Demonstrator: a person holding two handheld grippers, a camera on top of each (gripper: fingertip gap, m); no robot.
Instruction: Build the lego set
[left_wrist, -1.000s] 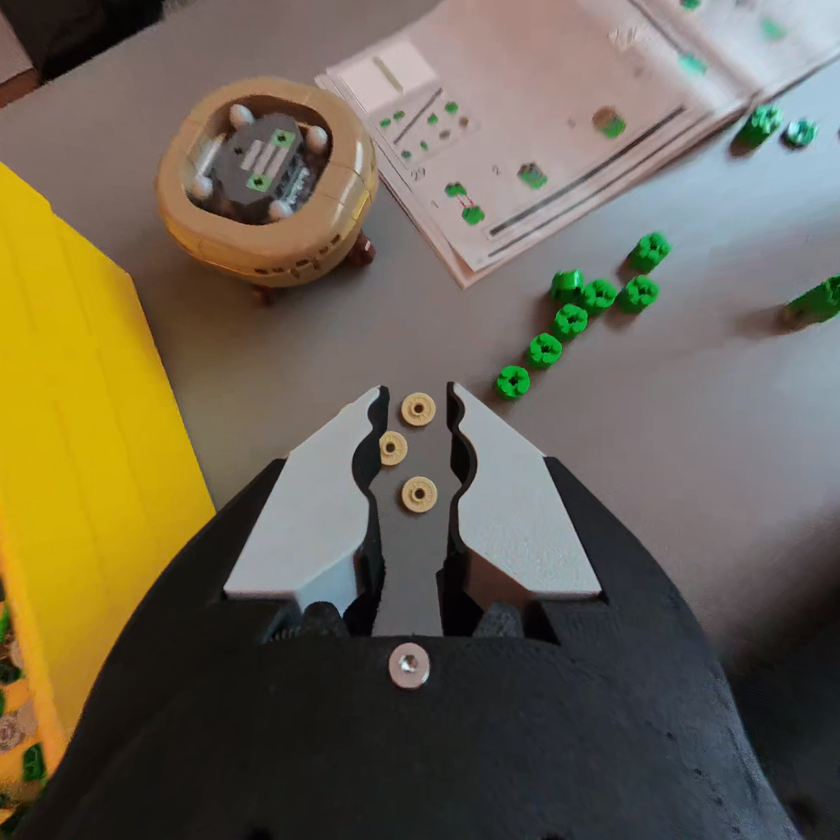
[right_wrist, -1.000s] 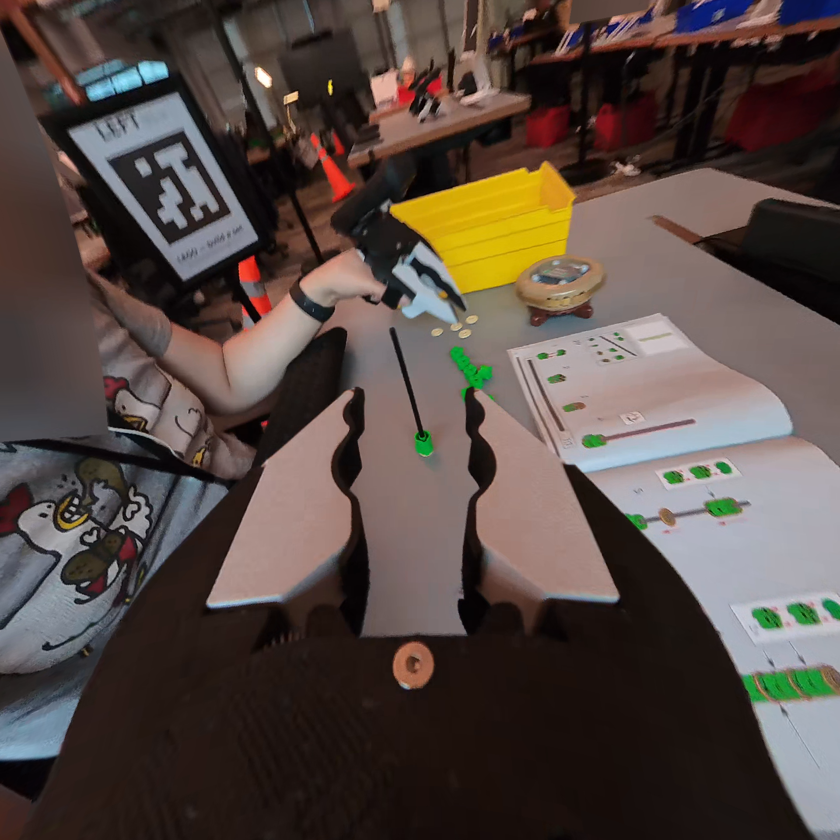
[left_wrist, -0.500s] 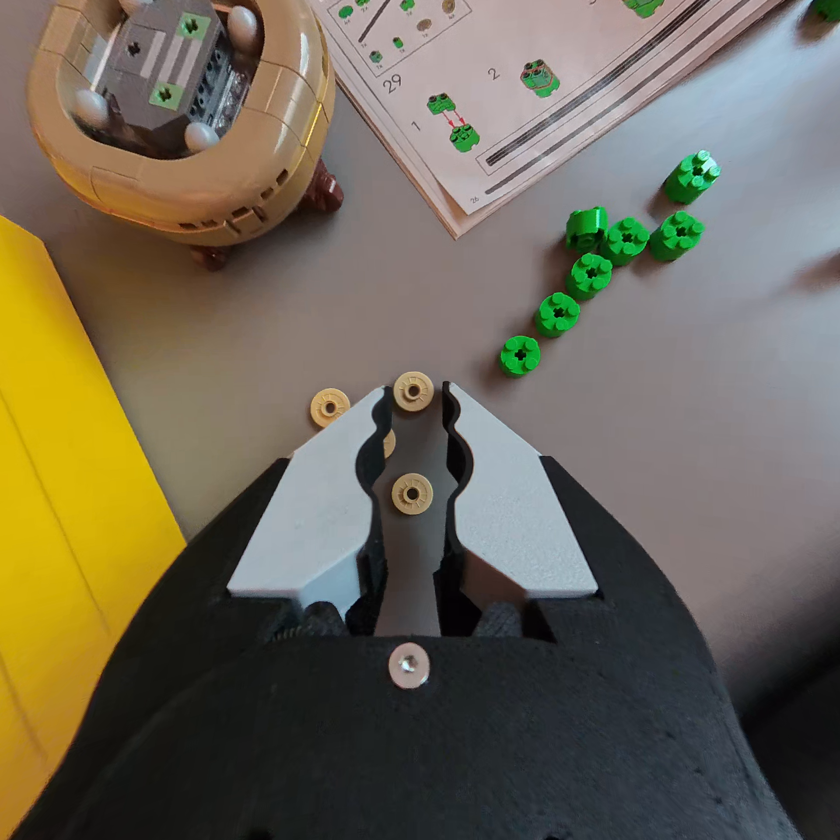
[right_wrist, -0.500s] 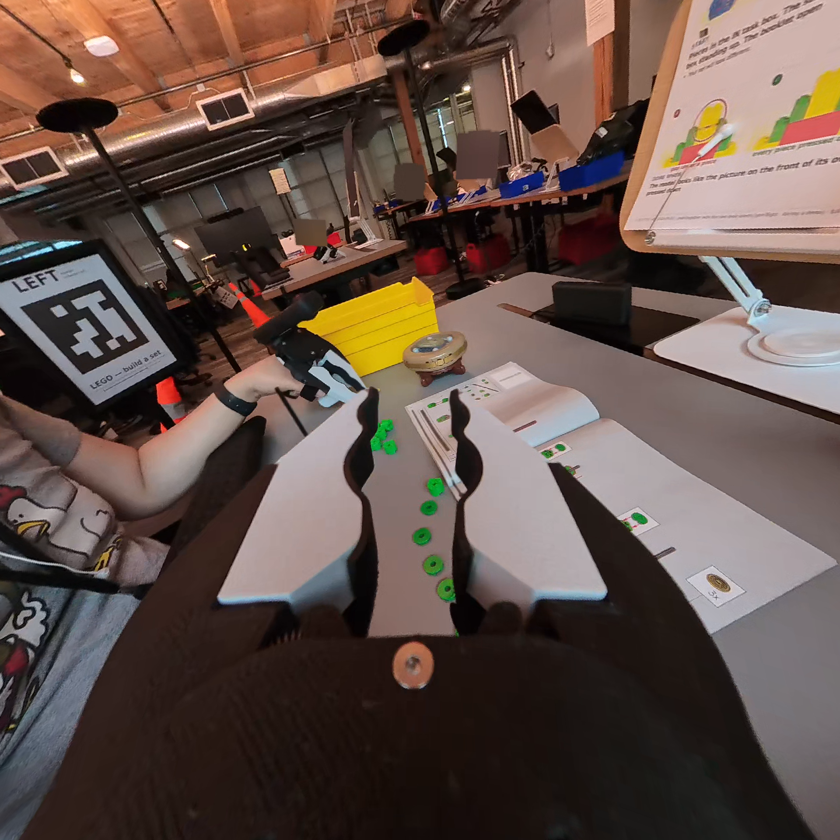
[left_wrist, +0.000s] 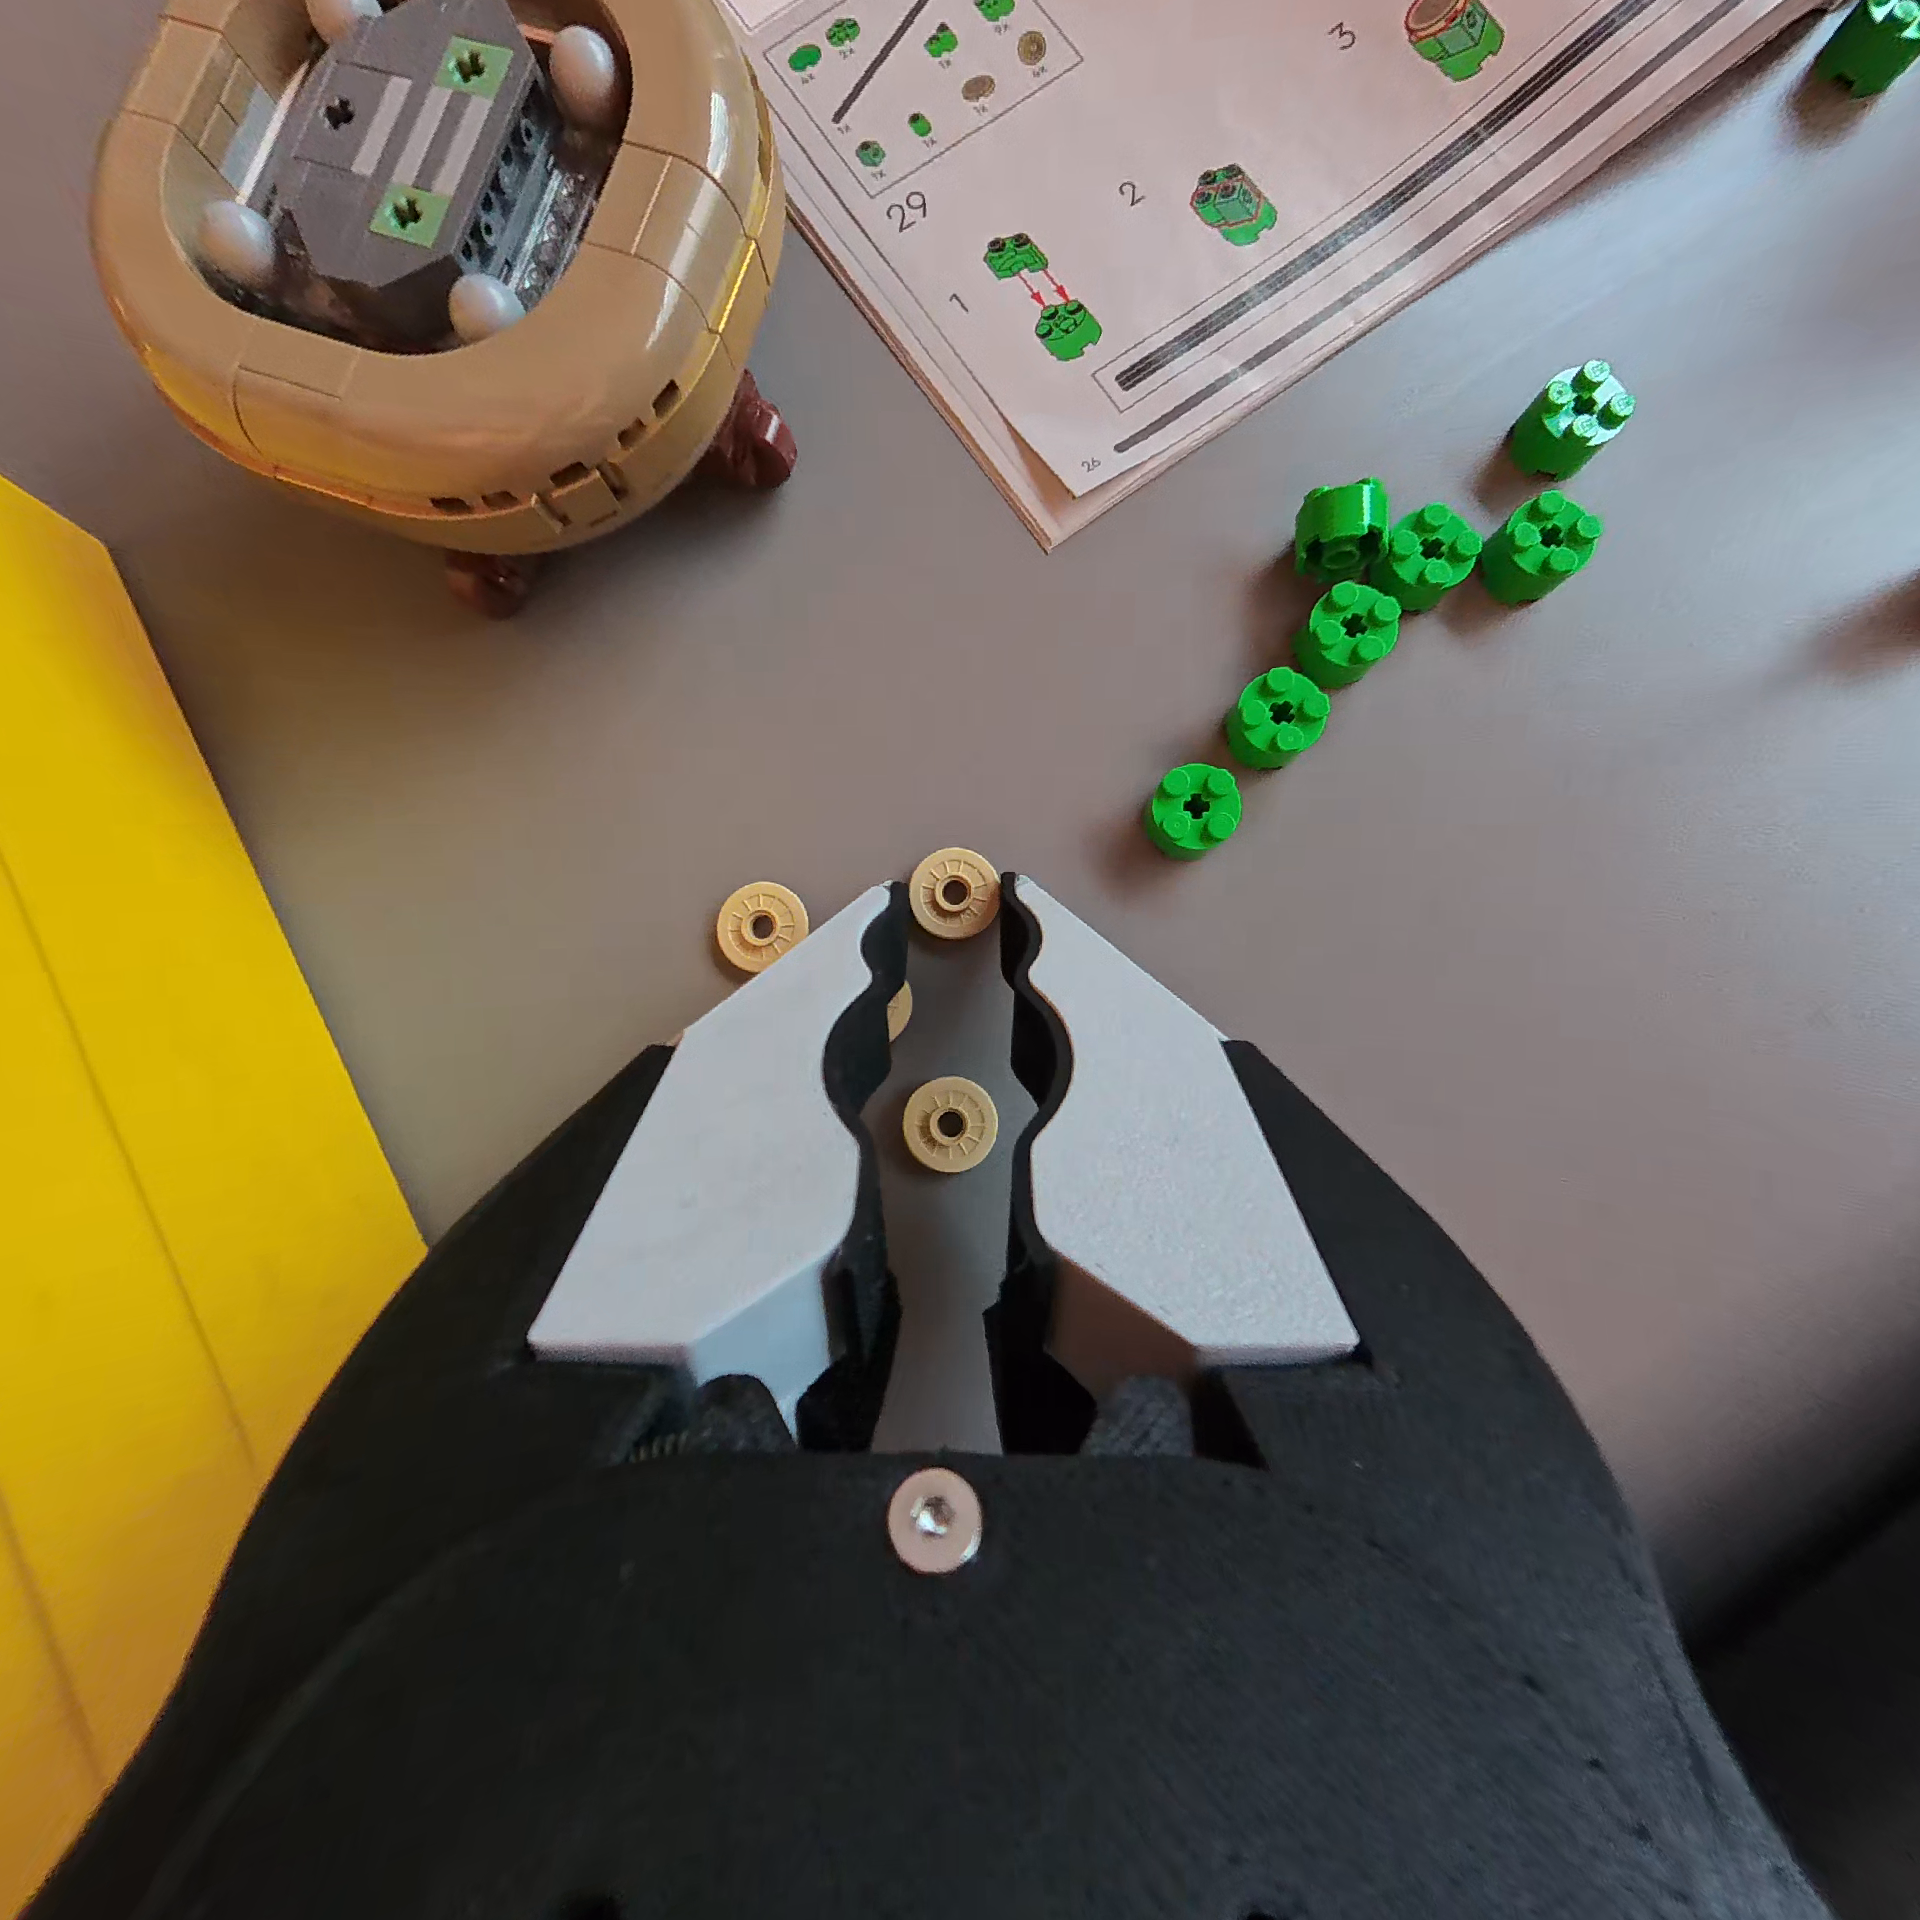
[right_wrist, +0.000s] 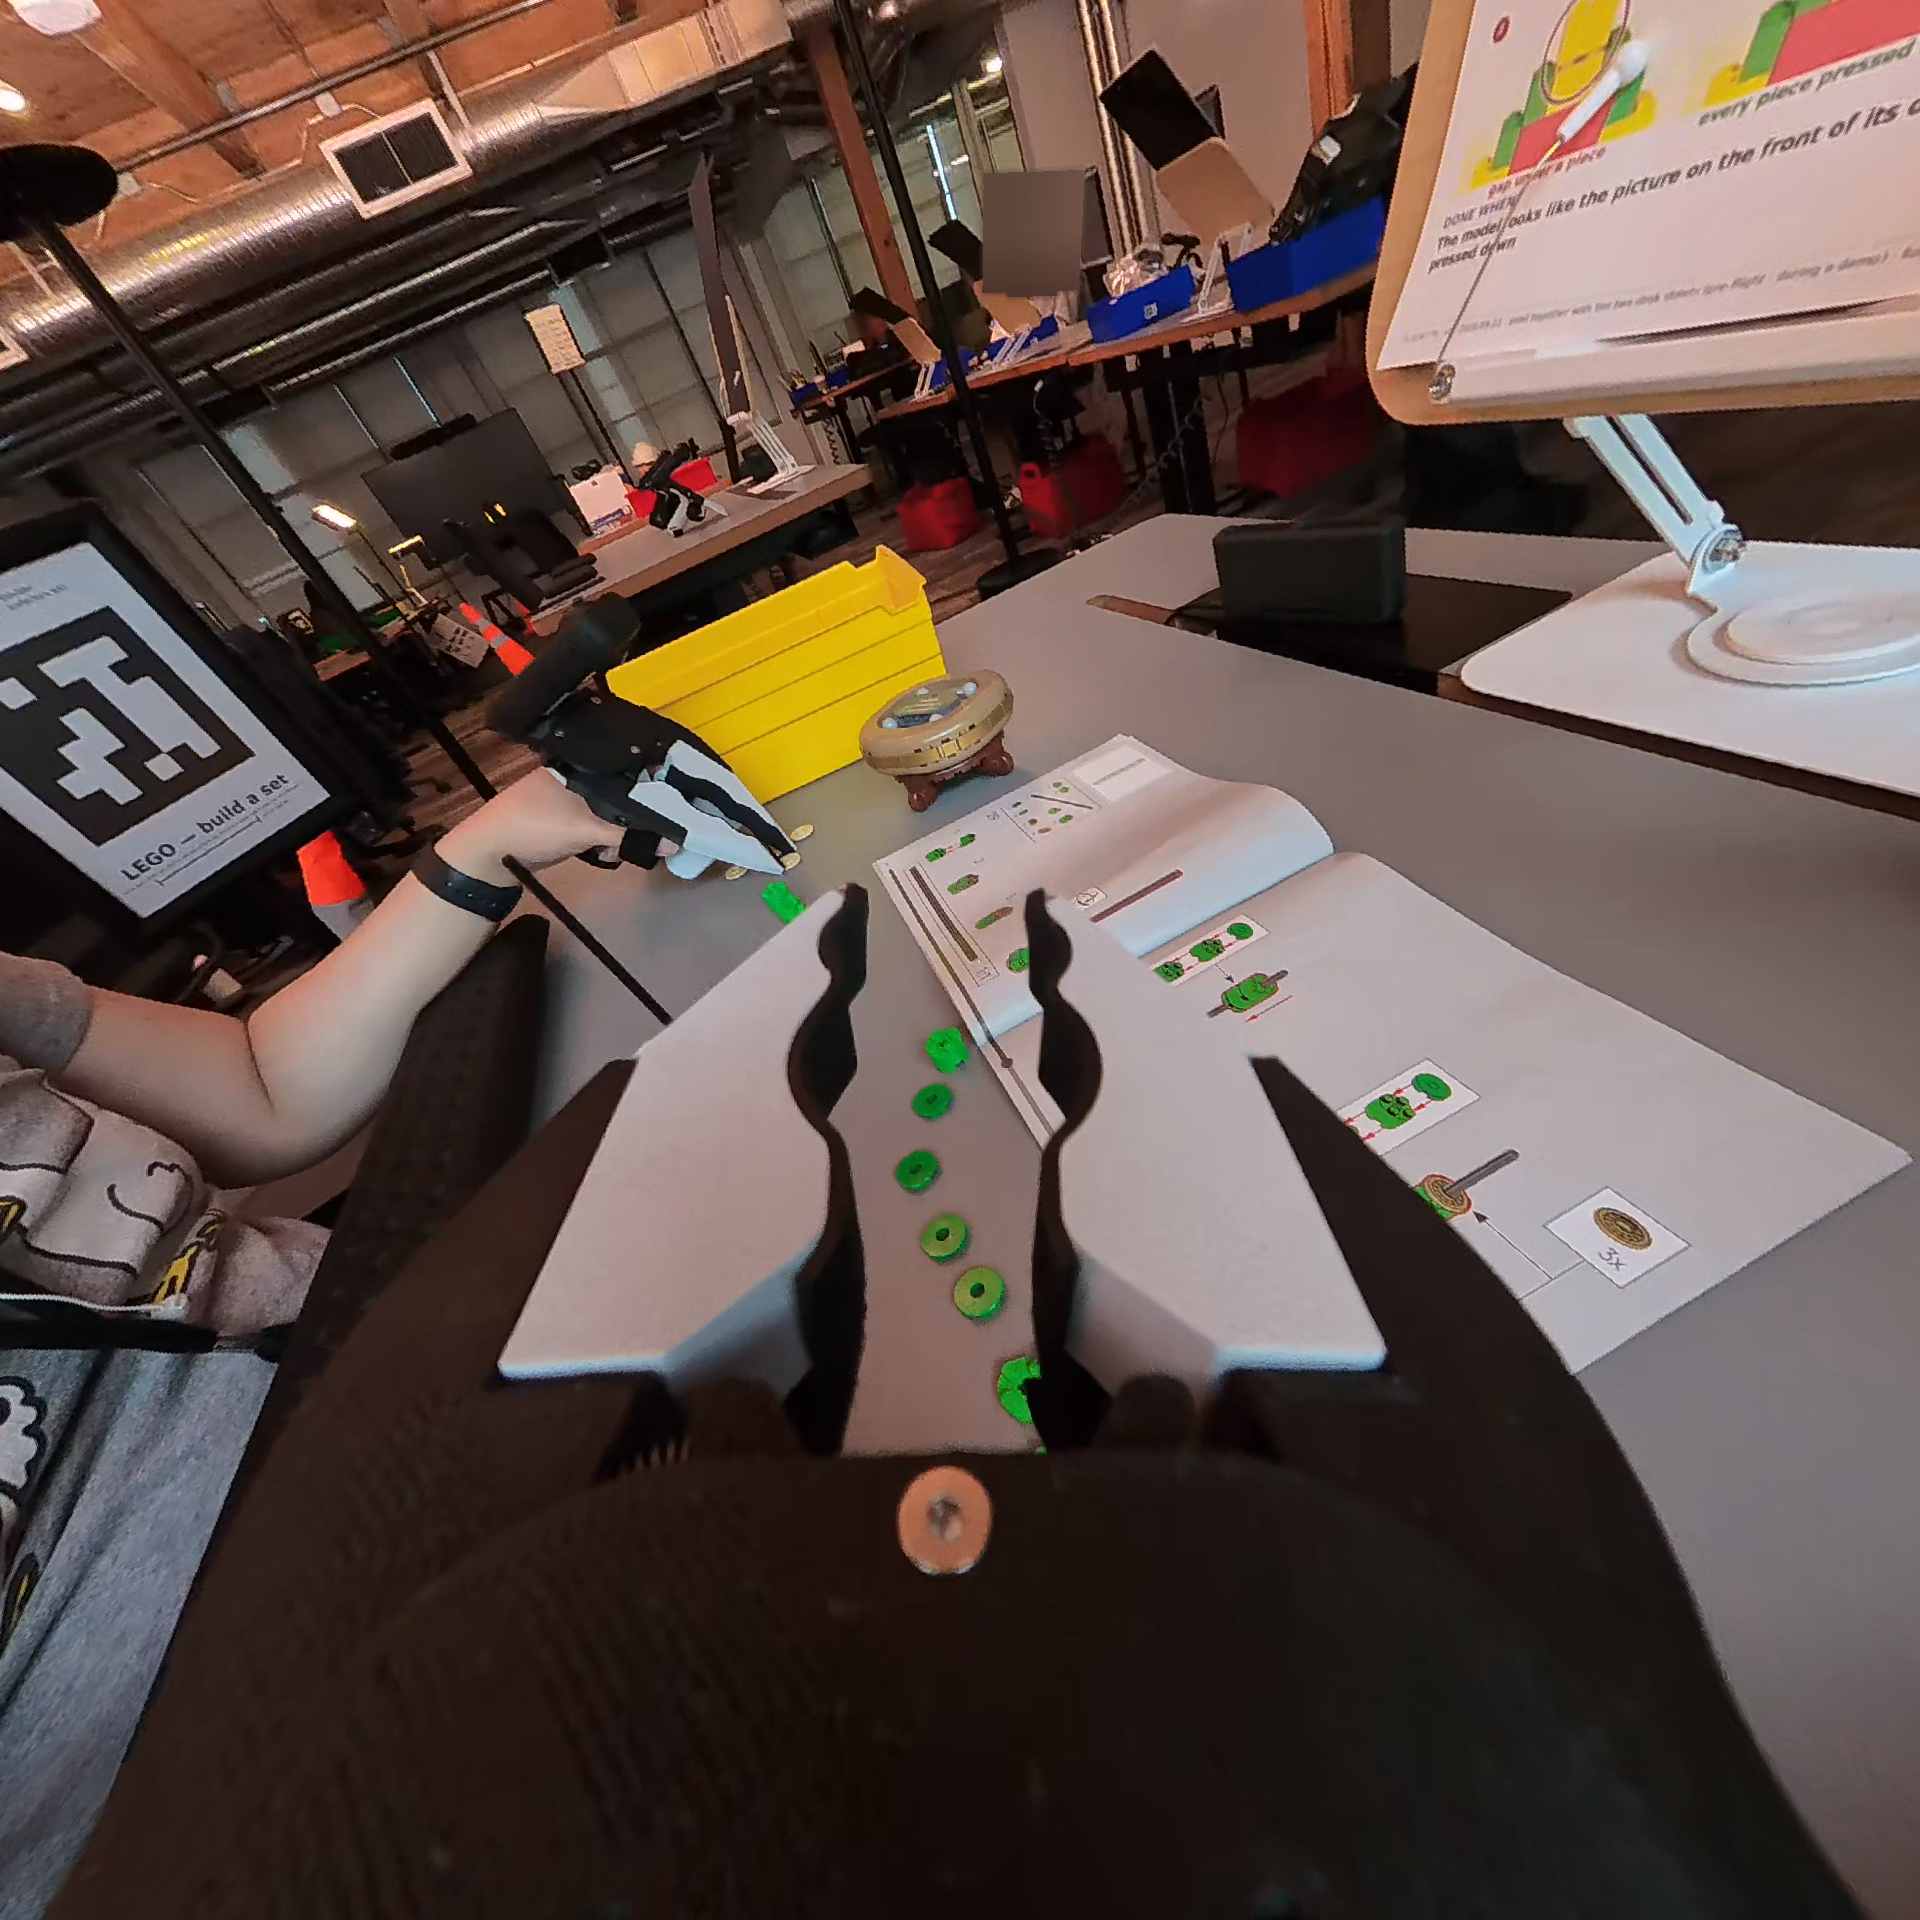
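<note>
In the left wrist view my left gripper (left_wrist: 953, 889) points down at the grey table, its tips pinching a tan round plate (left_wrist: 954, 894) that lies flat. Three more tan plates lie close: one to the left (left_wrist: 762, 927), one farther back between the fingers (left_wrist: 949, 1125), one half hidden under the left finger (left_wrist: 900, 1013). Several green round bricks (left_wrist: 1277, 717) lie to the right. The right gripper (right_wrist: 948, 909) is open and empty, held above a row of green round plates (right_wrist: 943, 1236). The left gripper (right_wrist: 774, 857) also shows in the right wrist view.
A tan round pot model (left_wrist: 436, 260) on brown feet stands beside a yellow bin (left_wrist: 156, 1039). The open instruction booklet (right_wrist: 1351, 935) lies to the right. A thin black axle (right_wrist: 587, 940) lies near the person's wrist. A white stand base (right_wrist: 1714, 644) and a black box (right_wrist: 1309, 571) sit at the far right. About 40 centimetres separates my left fingertips from my right.
The left gripper came down over the tan plates and its jaws narrowed onto the front one. The right gripper swung from the black axle to above the row of green plates.
</note>
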